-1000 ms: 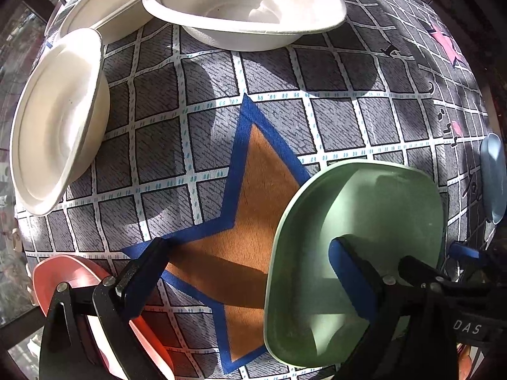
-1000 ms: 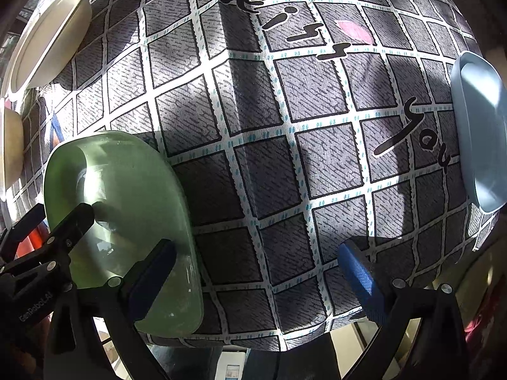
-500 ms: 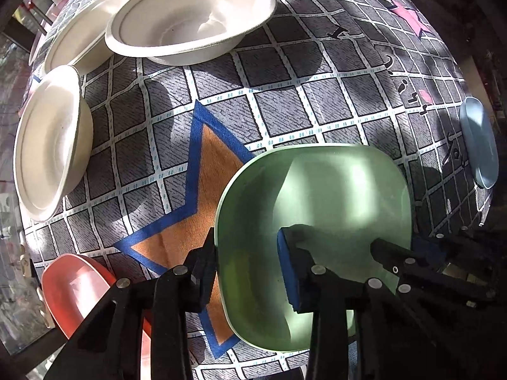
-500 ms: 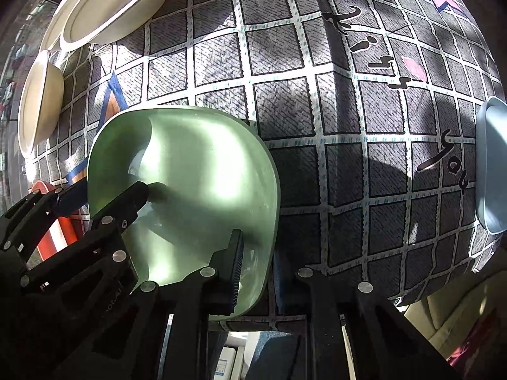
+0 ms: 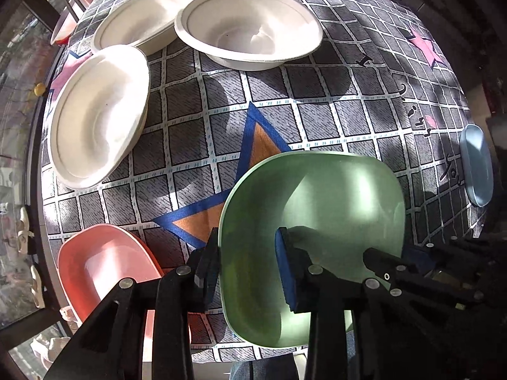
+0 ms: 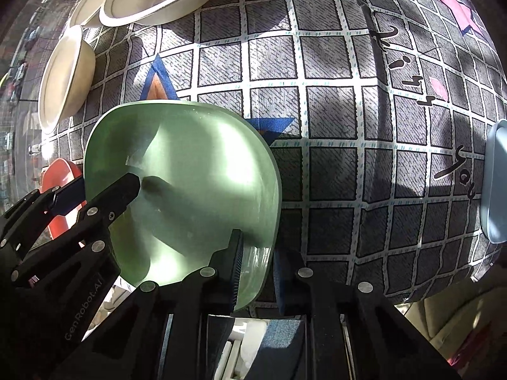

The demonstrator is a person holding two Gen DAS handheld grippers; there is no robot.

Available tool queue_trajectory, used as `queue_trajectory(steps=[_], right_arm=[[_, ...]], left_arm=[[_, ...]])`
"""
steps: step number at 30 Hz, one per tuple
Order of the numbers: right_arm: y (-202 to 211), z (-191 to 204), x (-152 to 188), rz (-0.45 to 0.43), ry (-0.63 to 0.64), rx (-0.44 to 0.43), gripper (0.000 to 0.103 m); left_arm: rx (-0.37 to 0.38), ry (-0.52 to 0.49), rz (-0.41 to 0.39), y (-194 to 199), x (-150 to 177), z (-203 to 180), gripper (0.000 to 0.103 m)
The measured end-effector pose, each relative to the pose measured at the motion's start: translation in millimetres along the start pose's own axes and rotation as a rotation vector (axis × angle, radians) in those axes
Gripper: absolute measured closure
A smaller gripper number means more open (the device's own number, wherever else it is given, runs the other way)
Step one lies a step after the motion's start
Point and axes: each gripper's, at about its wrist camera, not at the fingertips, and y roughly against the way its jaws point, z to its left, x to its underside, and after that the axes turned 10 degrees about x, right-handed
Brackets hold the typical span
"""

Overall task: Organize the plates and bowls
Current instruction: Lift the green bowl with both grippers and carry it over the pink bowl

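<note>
A square green bowl (image 5: pixel 332 209) hangs over the near edge of the patterned tablecloth. My left gripper (image 5: pixel 247 266) is shut on its left rim, one finger outside and one blue pad inside. My right gripper (image 6: pixel 256 269) is shut on its right rim; the green bowl (image 6: pixel 190 177) fills the lower left of that view. Three white bowls stand at the back left: one at the left (image 5: pixel 98 117), one behind it (image 5: pixel 139 19), one at the centre (image 5: pixel 250 25). A red bowl (image 5: pixel 104 266) sits at the near left. A pale blue plate (image 5: pixel 477 164) lies at the right edge.
The grey checked tablecloth (image 5: pixel 317 101) has a blue and orange star (image 5: pixel 259 145) under the green bowl. The table's near edge runs just below both grippers. The blue plate (image 6: pixel 497 183) overhangs the right edge of the cloth.
Both grippers closed on the green bowl's opposite rims, from open a second ago. The bowl now sits higher in both views and both cameras have pulled back from the table.
</note>
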Motion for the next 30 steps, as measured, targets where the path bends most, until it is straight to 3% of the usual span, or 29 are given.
queue_trajectory(steps=[11, 12, 22, 30], right_arm=[[17, 29, -13, -0.019, 0.042, -0.025, 0.083], [18, 28, -10, -0.021, 0.051, -0.027, 0.083], [32, 92, -18, -0.034, 0.125, -0.048, 0.083], [44, 159, -18, -0.034, 0.184, -0.071, 0.083]], left_arm=[[-0.035, 0.05, -0.051, 51, 16, 11, 0.066], [-0.038, 0.057, -0.05, 51, 15, -3, 0.066], [-0.065, 0.124, -0.047, 65, 36, 21, 0.066], [-0.093, 0.184, -0.051, 51, 61, 64, 0.066]])
